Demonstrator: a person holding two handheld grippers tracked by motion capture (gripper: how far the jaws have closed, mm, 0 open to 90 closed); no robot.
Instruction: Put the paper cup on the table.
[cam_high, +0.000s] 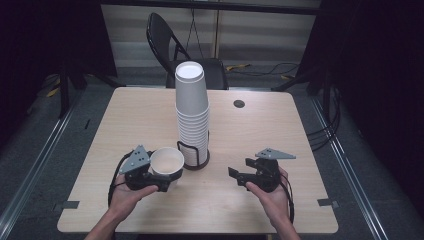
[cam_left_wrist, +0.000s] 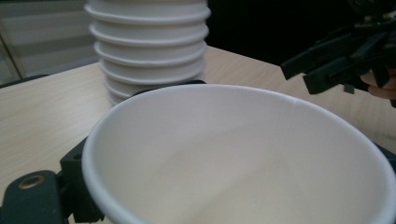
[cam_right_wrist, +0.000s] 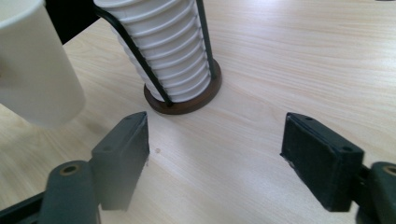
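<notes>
a single white paper cup (cam_high: 167, 163) is held by the left gripper (cam_high: 150, 179), its jaws closed on the cup wall, mouth up, at the near left of the worktop (cam_high: 260, 125) and just beside the cup stack (cam_high: 192, 107). whether the cup's base rests on the wood or hangs slightly above it cannot quite be told from the high view. the stack stands upside down in a black wire holder (cam_high: 194, 155) at the middle of the worktop. the right gripper (cam_high: 239, 176) is seen near the right edge, jaws spread wide with nothing between them and only bare wood beneath.

the step in hand is judged to be the carrying away of one cup separated from the stack. next, a free spot on the worktop would be called for, with the cup lowered level and upright before the jaws are eased apart, so that the thin wall is not crushed or tipped.

the surface is pale wood grain with a round cable port (cam_high: 239, 104) at the far side. behind it a black folding chair (cam_high: 170, 42) is set, with dark curtains at both sides and cables on the grey floor.
</notes>
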